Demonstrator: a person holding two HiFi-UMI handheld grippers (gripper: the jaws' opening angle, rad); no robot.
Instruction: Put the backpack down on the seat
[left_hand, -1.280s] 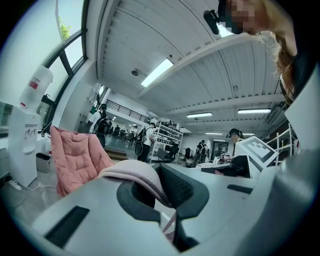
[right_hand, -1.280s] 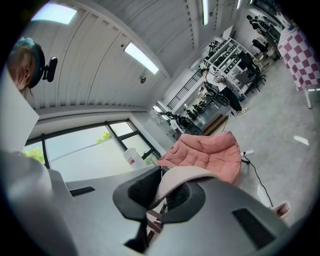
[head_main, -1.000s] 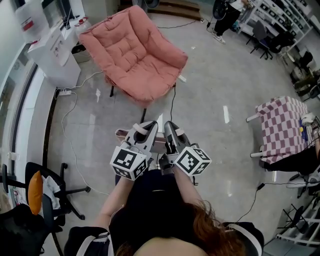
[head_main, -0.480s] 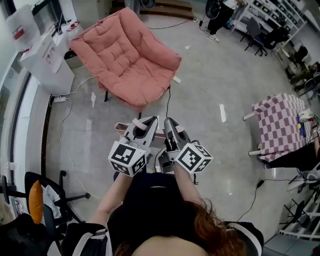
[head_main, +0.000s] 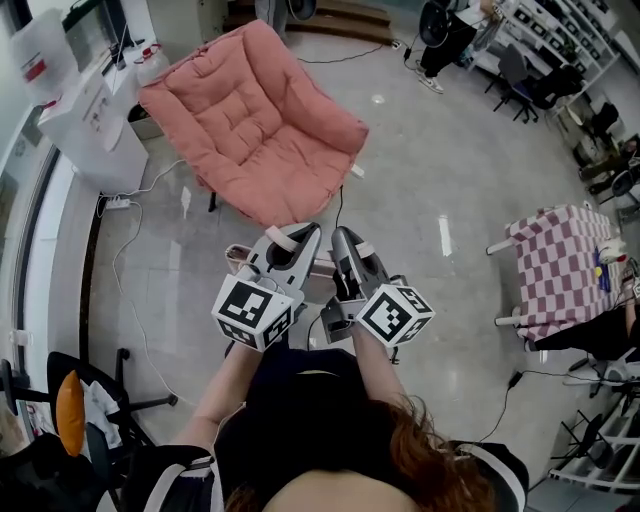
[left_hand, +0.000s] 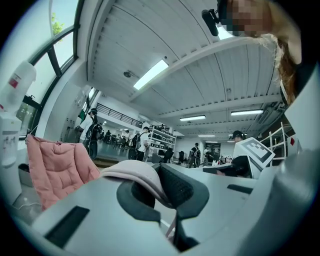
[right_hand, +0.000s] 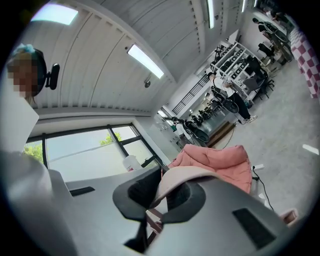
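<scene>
A pink cushioned seat (head_main: 255, 120) stands on the floor ahead of me; it also shows as the seat (left_hand: 55, 167) at the left and the seat (right_hand: 220, 162) beyond the jaws. My left gripper (head_main: 292, 240) and right gripper (head_main: 346, 240) are side by side, raised, short of the seat's front edge. Each is shut on a beige-pink backpack strap: the strap (left_hand: 137, 172) loops over my left gripper (left_hand: 161, 189), the other strap (right_hand: 182, 175) over my right gripper (right_hand: 159, 194). Only a pinkish part of the backpack (head_main: 238, 258) peeks out below the grippers; the rest is hidden.
A white cabinet with a water bottle (head_main: 85, 105) stands left of the seat, with cables (head_main: 125, 255) trailing over the floor. A checkered table (head_main: 562, 262) is at the right, an office chair (head_main: 85, 400) at lower left. People stand far off.
Both grippers, still shut on the straps, have edged forward toward the pink seat, which now sits a little nearer in the head view.
</scene>
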